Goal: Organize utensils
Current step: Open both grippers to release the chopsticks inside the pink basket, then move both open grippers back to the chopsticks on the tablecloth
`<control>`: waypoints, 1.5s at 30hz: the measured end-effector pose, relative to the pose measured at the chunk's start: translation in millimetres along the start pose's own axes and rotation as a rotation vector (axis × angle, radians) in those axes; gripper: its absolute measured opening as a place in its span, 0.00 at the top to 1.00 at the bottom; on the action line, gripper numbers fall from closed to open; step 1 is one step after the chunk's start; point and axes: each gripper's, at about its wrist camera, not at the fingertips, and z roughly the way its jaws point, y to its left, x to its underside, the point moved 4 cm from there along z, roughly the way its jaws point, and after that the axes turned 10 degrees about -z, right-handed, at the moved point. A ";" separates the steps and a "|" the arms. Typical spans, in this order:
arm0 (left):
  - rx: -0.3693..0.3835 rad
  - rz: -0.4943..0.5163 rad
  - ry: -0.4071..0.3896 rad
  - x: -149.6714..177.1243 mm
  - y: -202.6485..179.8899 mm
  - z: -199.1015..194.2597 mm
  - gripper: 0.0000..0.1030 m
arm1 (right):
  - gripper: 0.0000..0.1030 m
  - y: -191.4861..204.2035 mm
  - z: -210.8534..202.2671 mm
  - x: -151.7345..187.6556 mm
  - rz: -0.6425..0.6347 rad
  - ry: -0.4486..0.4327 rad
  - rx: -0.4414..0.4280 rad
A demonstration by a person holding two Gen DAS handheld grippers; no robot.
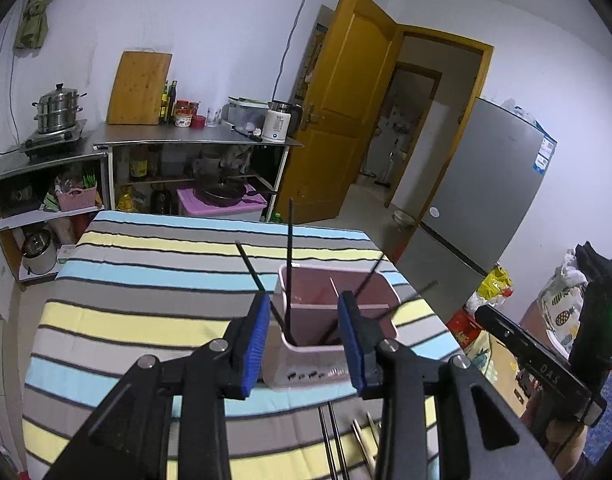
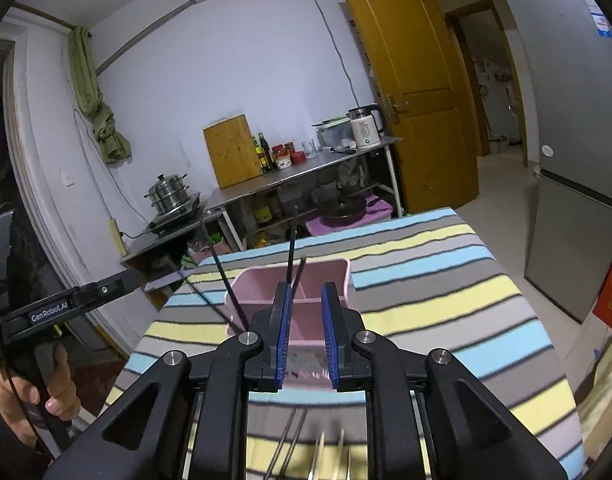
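A pink divided utensil holder stands on the striped tablecloth, with several black chopsticks leaning out of it. My left gripper hovers just in front of the holder, open, with nothing between its blue pads. In the right wrist view, my right gripper is also open and empty, facing the same holder and its chopsticks. Loose dark chopsticks and pale ones lie on the cloth beneath the grippers; the dark chopsticks also show in the right wrist view.
A steel counter behind the table carries a steamer pot, a cutting board, bottles and a kettle. An open wooden door and a grey fridge stand to the right. Bags sit on the floor beside the table.
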 end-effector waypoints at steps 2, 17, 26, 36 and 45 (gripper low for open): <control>0.001 0.003 0.002 5.9 -0.3 -3.3 0.64 | 0.85 0.0 -7.6 8.7 0.003 0.012 0.006; 0.022 0.020 0.055 93.2 2.5 -29.8 0.64 | 0.85 13.6 -49.2 68.2 0.005 0.069 0.001; 0.016 0.021 0.093 134.0 1.3 -35.3 0.64 | 0.85 25.3 -57.0 102.1 -0.006 0.111 -0.009; 0.001 0.008 0.180 167.6 2.8 -7.4 0.64 | 0.85 27.1 -41.8 135.3 -0.002 0.181 -0.019; -0.027 0.005 0.283 182.2 6.6 42.4 0.65 | 0.85 11.7 -23.6 147.4 0.034 0.224 -0.015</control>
